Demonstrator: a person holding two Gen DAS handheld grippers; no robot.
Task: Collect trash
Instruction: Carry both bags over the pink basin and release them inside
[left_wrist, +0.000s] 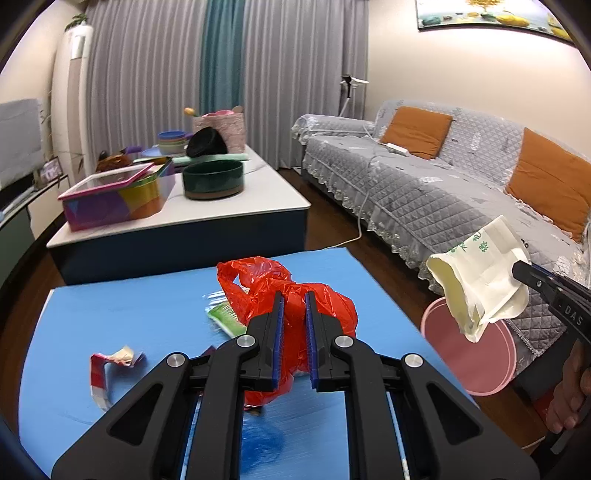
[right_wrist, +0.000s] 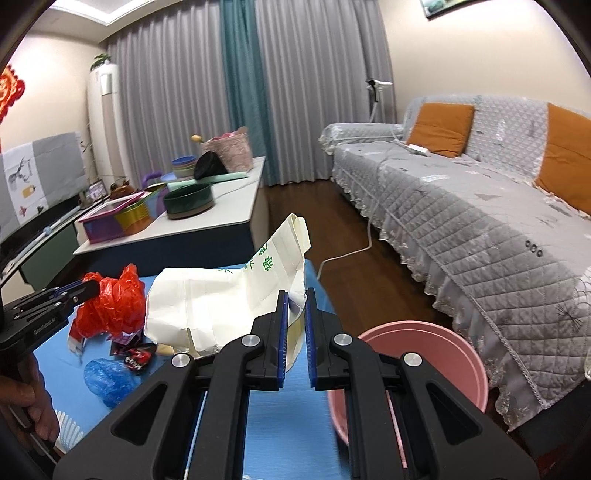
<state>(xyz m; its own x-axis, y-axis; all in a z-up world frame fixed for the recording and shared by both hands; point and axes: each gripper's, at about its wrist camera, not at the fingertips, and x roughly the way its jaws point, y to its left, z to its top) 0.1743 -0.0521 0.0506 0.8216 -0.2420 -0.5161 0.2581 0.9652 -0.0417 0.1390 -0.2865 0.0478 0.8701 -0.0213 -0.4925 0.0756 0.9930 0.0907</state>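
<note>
Trash partly gathered, none visibly binned yet. Left gripper (left_wrist: 294, 321) clamped on thin crinkled red plastic bag (left_wrist: 295, 295), lifted just above blue table (left_wrist: 129, 306). Right gripper (right_wrist: 294, 325) clamped on one edge of cream paper bag (right_wrist: 229, 295), creased, flat-folded, green print on side, hanging out past table edge near pink basin (right_wrist: 436, 339). Basin round, smooth plastic, standing on floor between table and quilted grey sofa (right_wrist: 480, 221); inside looks empty as far as visible, so judged the likely bin, both bags still to be dropped.

Left on table: torn red-and-white wrapper strip (left_wrist: 101, 373), curled and glossy; green packet (left_wrist: 225, 319), blurred; soft crumpled blue plastic film (right_wrist: 105, 380); small dark shiny snack wrapper (right_wrist: 135, 354). Roughly four loose pieces remaining after these two. All light, limp, easily slipping or catching air; thin films likely needing a pinch low against the tabletop.
</note>
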